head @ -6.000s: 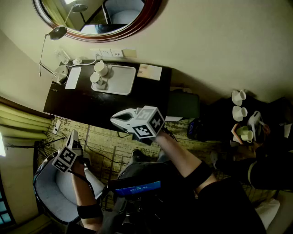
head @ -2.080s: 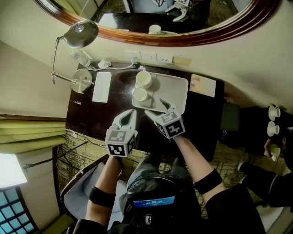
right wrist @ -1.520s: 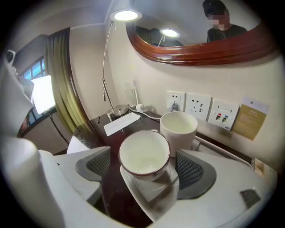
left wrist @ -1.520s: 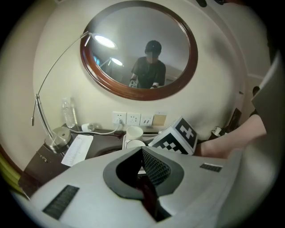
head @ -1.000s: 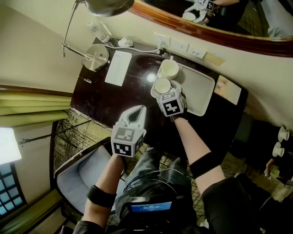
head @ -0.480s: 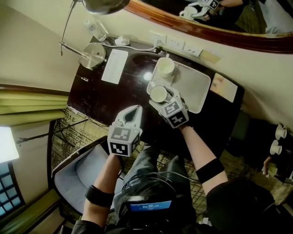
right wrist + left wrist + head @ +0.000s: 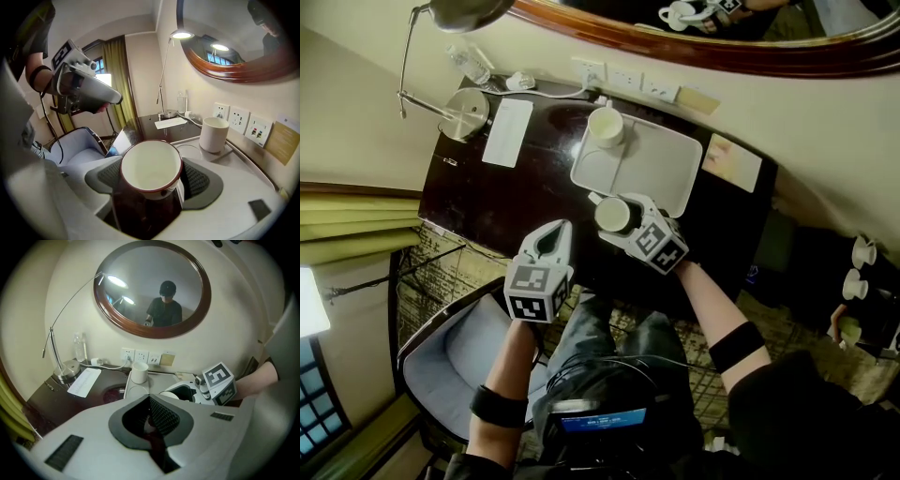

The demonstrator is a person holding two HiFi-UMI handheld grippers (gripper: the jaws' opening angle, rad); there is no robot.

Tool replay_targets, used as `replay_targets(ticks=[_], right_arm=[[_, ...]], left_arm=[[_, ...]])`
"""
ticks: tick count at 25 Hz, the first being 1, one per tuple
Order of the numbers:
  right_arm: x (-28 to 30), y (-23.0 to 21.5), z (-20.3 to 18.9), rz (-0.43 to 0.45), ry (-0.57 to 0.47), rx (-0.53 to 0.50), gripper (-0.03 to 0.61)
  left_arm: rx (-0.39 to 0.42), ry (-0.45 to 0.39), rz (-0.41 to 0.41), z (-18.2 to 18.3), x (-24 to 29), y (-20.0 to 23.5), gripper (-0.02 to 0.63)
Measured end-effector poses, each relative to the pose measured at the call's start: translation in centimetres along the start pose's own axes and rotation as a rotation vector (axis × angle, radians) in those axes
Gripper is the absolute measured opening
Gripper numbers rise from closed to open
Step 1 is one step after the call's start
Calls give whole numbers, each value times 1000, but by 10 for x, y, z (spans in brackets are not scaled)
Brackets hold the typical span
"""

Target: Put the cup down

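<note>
A white cup with a dark red rim (image 7: 612, 214) (image 7: 151, 168) is held off the white tray (image 7: 661, 169), over the dark desk near the tray's front edge. My right gripper (image 7: 623, 225) (image 7: 152, 182) is shut on its body, jaws wide, with the mouth tilted toward the camera. A second white cup (image 7: 606, 125) (image 7: 214, 134) (image 7: 139, 372) stands on the tray's far left corner. My left gripper (image 7: 555, 234) (image 7: 150, 416) is shut and empty, hovering at the desk's front edge to the left of the right gripper.
On the dark desk (image 7: 516, 211) stand a desk lamp (image 7: 469, 112), a paper card (image 7: 508, 131), a water bottle (image 7: 469, 64) and another card (image 7: 733, 161) right of the tray. Wall sockets (image 7: 623, 77) and an oval mirror are behind it. A grey chair (image 7: 441, 356) stands below left.
My right gripper has carried the cup off the tray's left part, toward the desk's front edge, rolling as it went. The left gripper has shifted only slightly.
</note>
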State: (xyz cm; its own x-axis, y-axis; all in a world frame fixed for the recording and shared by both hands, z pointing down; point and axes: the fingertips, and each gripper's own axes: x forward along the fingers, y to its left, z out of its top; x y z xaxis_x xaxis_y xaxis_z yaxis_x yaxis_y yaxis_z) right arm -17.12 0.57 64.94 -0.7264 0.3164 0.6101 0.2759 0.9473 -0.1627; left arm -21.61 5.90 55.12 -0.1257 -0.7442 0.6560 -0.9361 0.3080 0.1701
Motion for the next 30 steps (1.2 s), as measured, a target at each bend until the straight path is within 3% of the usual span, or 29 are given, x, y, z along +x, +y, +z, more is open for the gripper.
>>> replay_targets(ticks=[5,11,19,25,30], right_arm=[[-12,8,-31,53,35,-39,391],[-15,14,-65,104,52,-45,391],[-15,16,-71,169,26,-95,394],[-18,19,-64,146,34,-97,448],[-36,24,-58,121,27,-108,448]], left_arm=[[-29,15,-2,-7,-4,-31,0],[-90,3,89,-22,-23,-45,0],[-111,-40,189,-29,-47,-50,0],[-128,-62,235,-32,-69,-48,0],[-144,-88,241,-30,-79,-55,0]])
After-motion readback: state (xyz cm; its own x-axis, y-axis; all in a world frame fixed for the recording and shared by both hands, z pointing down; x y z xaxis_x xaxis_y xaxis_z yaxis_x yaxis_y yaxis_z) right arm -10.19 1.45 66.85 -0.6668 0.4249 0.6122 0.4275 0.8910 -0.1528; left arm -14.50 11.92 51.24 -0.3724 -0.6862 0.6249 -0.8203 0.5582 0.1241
